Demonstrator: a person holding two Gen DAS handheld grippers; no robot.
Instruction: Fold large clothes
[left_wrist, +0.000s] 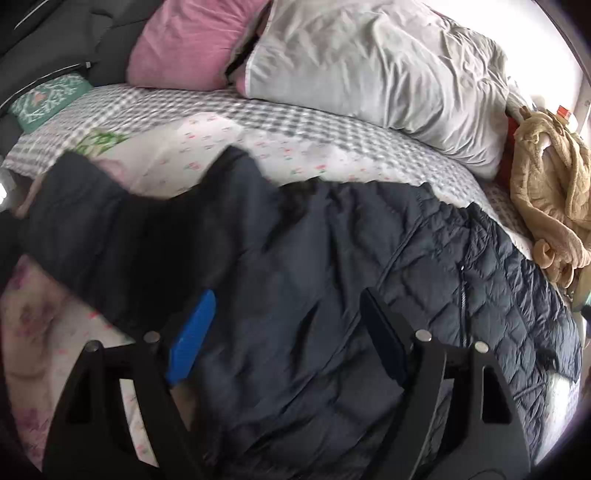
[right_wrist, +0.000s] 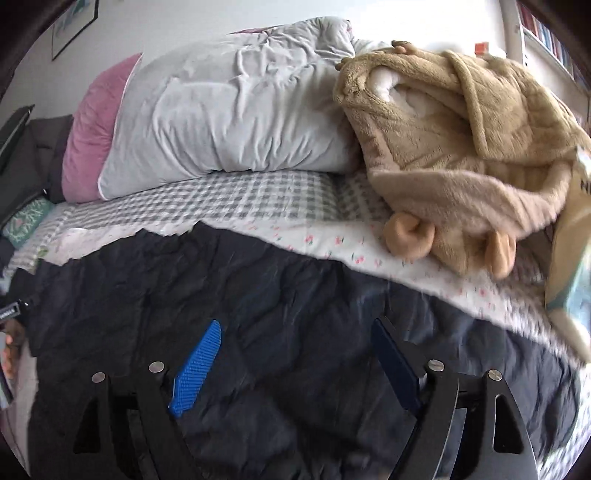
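- Left claw, low in the frame of the left wrist view: its blue-padded fingers stand wide apart over a dark navy quilted jacket, with nothing gripped between them.
- Right claw, low in the frame of the right wrist view: jaws likewise spread wide above the same jacket, holding nothing. Whether the fingertips touch the fabric cannot be told.
- The jacket lies spread across the bed, filling the lower half of both views; in the left wrist view its diamond quilting and a zip line show at lower right, and one dark sleeve reaches toward the left edge of the frame, blurred.
- Under the jacket, a white floral sheet sits on a grey checked cover that runs across the middle of the frame.
- Behind these, a large pale grey pillow rests on the bed, with a pink pillow just beside it at the left.
- A tan fleece garment is heaped at upper right of the right wrist view, touching the grey pillow's end.
- A small teal patterned cushion lies at the far left edge of the left wrist view, beside dark upholstery.
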